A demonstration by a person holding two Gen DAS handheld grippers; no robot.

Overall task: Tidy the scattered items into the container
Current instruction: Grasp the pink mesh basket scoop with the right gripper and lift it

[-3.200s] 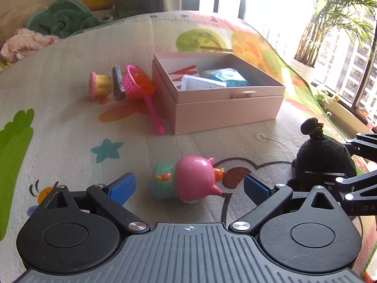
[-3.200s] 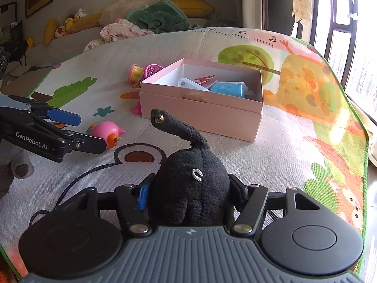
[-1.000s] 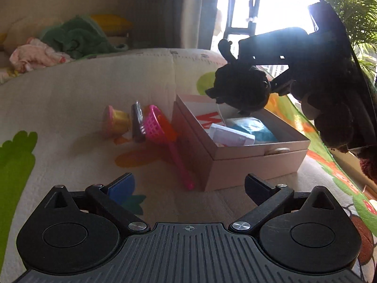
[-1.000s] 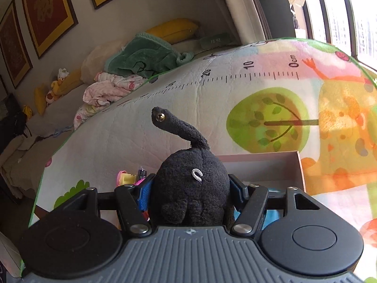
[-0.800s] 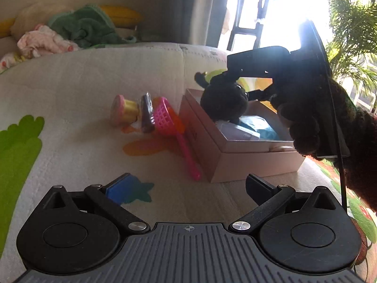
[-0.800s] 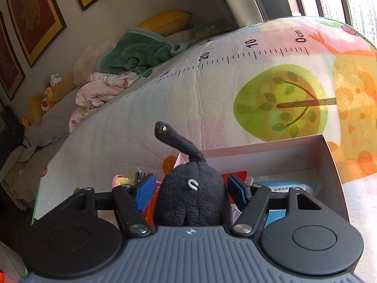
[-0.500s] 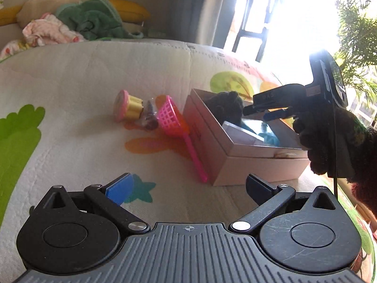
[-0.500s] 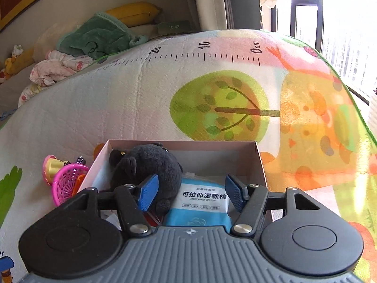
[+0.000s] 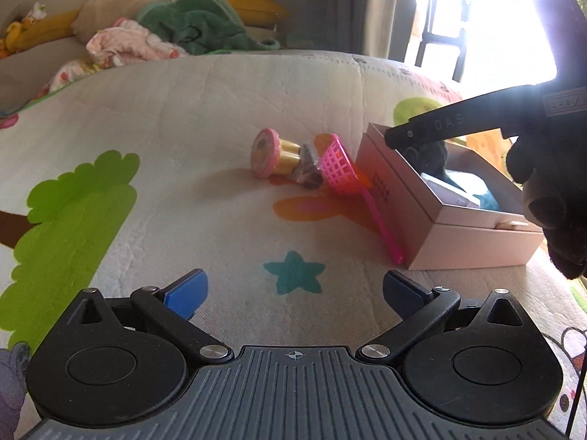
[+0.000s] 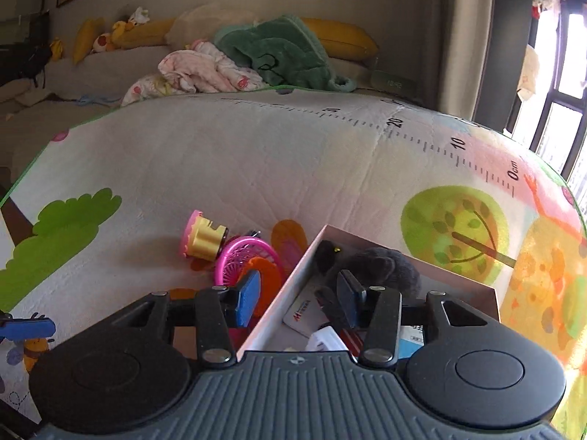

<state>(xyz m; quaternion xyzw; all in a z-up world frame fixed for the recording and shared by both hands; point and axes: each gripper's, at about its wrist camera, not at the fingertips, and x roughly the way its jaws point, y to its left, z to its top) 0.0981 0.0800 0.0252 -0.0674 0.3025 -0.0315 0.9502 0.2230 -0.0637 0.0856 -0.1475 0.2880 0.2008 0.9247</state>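
The right tongs (image 10: 299, 302), jaws apart, empty, just been closing, straddle the box (image 10: 293, 278) wall and risk snagging it; left tongs (image 9: 293, 289) gape empty.

The play mat (image 10: 256, 168) has a ruler with 20, 10 and 0cm (more numbers are blurry).
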